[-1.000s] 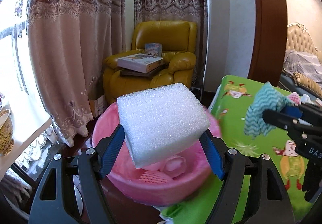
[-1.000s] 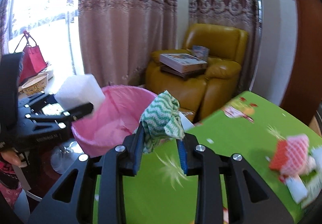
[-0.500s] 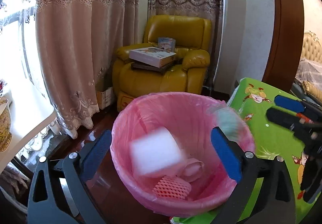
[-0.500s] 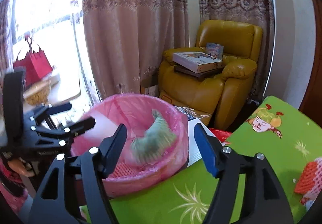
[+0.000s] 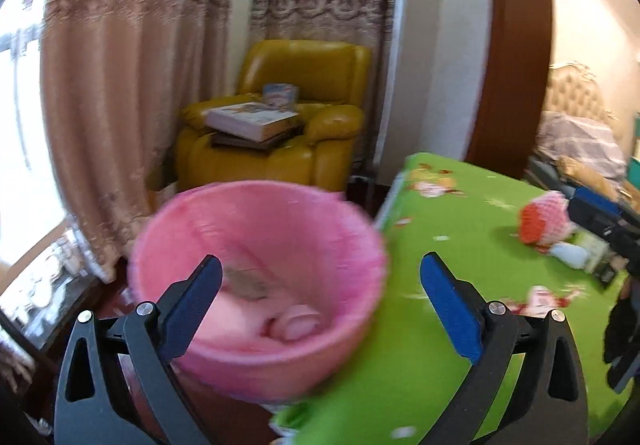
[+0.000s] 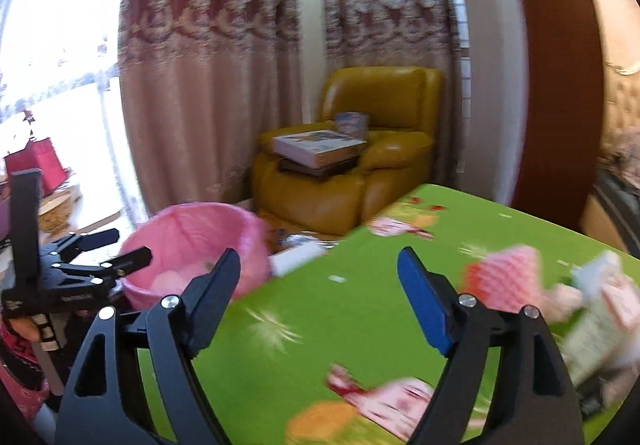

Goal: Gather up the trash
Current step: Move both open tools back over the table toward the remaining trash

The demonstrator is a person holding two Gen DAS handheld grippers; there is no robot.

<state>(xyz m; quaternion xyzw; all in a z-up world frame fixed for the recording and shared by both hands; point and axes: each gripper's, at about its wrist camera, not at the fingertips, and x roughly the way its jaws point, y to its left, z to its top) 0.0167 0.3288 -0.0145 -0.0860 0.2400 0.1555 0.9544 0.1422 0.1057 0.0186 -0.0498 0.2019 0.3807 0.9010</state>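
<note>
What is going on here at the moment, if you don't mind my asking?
A person is clearing trash from a green table into a pink-lined bin using two handheld grippers. Both the left gripper and the right gripper are empty, the right one's jaws opening. A red and pink foam net and other scraps remain on the table.

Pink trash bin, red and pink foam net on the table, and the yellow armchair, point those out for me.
pink trash bin [image 5: 352, 245]: left wrist view, right inner wall.
foam net [image 5: 544, 215]: left wrist view, its middle.
yellow armchair [image 6: 384, 93]: right wrist view, backrest.
</note>
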